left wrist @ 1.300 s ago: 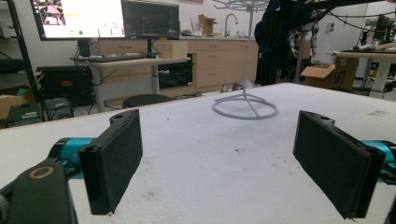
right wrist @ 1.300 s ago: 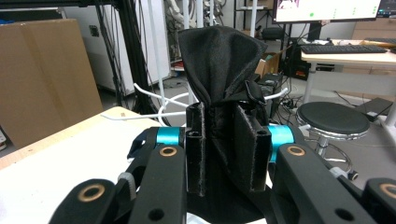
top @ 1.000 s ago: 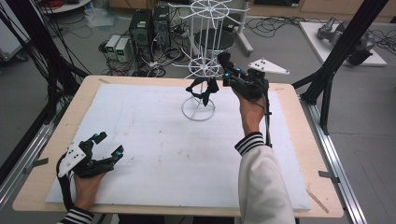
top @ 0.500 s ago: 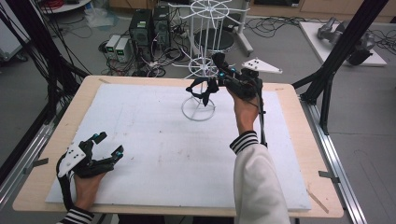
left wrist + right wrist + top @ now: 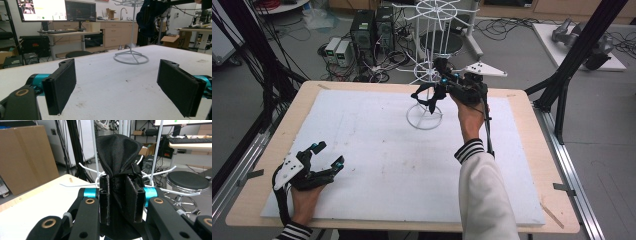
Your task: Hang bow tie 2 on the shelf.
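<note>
White-covered table, lab room. Right tool: jaws clamped on black cloth, held up beside white wire rack at table's far edge. Left tool: jaws wide apart, holding nothing, resting at near left corner.

the black cloth's lower part is hidden between gripper pads.

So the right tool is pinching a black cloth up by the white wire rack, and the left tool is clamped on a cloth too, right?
Not quite. The right tool is indeed shut on the black cloth by the white wire rack, but the left tool holds nothing: the left gripper view shows its jaws wide apart over the bare white table cover.
</note>
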A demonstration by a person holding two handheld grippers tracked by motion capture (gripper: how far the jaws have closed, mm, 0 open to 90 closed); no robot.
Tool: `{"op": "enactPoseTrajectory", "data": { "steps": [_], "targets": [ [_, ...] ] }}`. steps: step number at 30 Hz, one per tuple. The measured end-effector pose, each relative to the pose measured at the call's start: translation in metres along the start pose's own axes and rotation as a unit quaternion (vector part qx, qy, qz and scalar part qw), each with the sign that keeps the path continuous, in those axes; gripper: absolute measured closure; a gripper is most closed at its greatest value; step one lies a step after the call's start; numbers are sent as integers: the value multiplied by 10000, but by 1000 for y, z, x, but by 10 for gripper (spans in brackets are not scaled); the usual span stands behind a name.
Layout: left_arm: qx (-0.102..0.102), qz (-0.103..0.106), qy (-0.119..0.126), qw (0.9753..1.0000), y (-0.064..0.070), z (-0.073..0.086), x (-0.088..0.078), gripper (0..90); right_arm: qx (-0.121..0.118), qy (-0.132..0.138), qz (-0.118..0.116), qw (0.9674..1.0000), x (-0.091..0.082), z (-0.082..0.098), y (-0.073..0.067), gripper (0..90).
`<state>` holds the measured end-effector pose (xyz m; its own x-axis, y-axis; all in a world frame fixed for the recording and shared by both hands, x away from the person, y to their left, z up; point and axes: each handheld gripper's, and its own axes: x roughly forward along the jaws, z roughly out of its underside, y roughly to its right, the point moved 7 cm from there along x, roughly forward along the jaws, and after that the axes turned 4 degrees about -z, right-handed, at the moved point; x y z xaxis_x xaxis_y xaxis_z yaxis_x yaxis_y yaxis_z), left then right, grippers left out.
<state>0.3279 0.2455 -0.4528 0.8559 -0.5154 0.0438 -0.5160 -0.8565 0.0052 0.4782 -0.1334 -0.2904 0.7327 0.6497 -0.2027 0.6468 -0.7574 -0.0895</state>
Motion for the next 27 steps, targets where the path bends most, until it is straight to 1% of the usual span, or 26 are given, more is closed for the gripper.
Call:
{"op": "enactPoseTrajectory", "data": {
  "steps": [7, 8, 12, 15, 22, 25, 27],
  "targets": [
    [-4, -1, 8, 10000, 0, 0, 0, 162, 64, -74, 11, 10000, 3, 3, 2, 747],
    [1, -2, 3, 10000, 0, 0, 0, 162, 37, -101, 17, 9999, 3, 4, 2, 747],
    [-2, 0, 6, 10000, 0, 0, 0, 162, 43, -149, -1, 9999, 4, 5, 2, 747],
    [-4, 0, 8, 10000, 0, 0, 0, 162, 60, -234, -11, 9997, 5, 7, 1, 746],
    [4, 6, 2, 10000, 0, 0, 0, 162, -79, -467, -3, 9989, 8, 12, -3, 743],
    [0, 3, 2, 10000, 0, 0, 0, 162, -131, -522, -6, 9986, 10, 13, -5, 741],
    [4, 7, 2, 10000, 0, 0, 0, 162, -118, -525, -14, 9986, 10, 14, -6, 728]
  ]
}}
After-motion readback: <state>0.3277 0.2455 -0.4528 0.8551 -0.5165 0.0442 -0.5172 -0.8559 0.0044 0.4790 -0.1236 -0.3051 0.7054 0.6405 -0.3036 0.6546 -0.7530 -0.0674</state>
